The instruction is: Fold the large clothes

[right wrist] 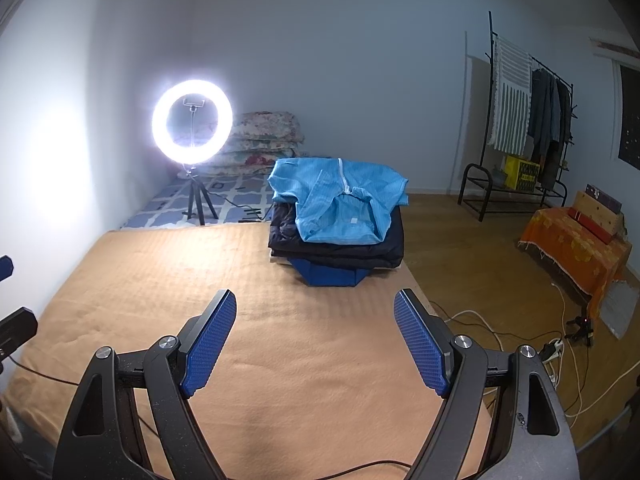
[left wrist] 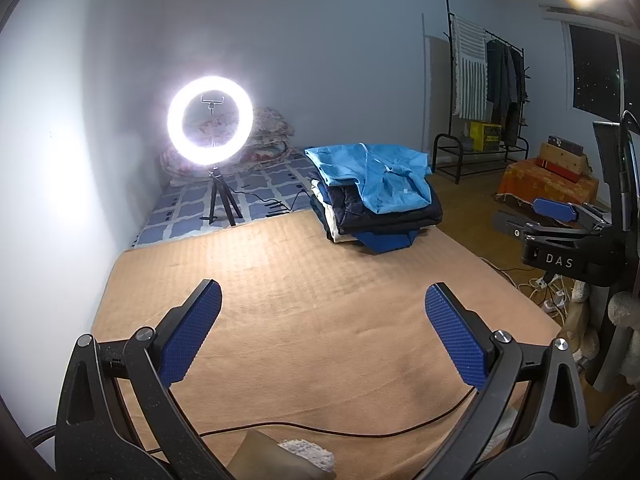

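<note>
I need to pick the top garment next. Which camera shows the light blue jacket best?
The right wrist view: the light blue jacket faces the camera almost head-on atop the clothes stack, zipper and collar visible. The left wrist view shows it off to the right, at an angle.

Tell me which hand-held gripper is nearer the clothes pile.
Right hand-held gripper: the clothes pile lies just ahead of it. Left hand-held gripper sits farther back, pile ahead to its right.

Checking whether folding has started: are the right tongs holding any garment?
No, the right tongs are open and empty above the tan blanket, apart from the pile of clothes.
</note>
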A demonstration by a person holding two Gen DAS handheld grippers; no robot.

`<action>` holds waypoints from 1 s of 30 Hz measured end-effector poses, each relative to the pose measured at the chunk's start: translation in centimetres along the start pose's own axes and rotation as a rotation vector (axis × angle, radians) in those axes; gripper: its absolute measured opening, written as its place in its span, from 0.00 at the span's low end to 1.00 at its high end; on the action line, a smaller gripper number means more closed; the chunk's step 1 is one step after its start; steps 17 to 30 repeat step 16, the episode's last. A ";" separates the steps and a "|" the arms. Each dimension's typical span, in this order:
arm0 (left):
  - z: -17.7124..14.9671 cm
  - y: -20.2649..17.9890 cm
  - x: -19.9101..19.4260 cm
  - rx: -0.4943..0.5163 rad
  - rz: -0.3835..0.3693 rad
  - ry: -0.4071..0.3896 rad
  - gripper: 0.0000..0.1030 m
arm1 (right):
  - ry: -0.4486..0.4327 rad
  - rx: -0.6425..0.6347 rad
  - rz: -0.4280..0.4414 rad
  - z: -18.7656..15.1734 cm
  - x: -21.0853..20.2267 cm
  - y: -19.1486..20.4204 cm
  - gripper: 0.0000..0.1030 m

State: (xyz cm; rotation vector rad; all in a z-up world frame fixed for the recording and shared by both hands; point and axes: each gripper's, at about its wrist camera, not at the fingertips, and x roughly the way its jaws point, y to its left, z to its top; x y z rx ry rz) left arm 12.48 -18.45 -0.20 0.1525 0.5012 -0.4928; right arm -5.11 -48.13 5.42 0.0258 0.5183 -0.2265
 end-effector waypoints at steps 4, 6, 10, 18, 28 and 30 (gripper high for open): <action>0.1 0.0 0.0 0.005 0.002 -0.003 1.00 | 0.001 -0.003 0.001 -0.1 0.0 0.1 0.79; 0.2 0.1 0.1 0.007 0.001 -0.002 1.00 | 0.002 -0.006 0.004 -0.1 0.2 0.0 0.79; 0.1 -0.1 -0.1 0.005 0.002 -0.003 1.00 | 0.004 -0.007 0.009 -0.1 0.2 0.0 0.79; 0.3 0.4 0.0 0.008 0.010 -0.021 1.00 | 0.004 -0.007 0.011 -0.1 0.2 -0.1 0.79; 0.3 0.4 0.0 0.008 0.010 -0.021 1.00 | 0.004 -0.007 0.011 -0.1 0.2 -0.1 0.79; 0.3 0.4 0.0 0.008 0.010 -0.021 1.00 | 0.004 -0.007 0.011 -0.1 0.2 -0.1 0.79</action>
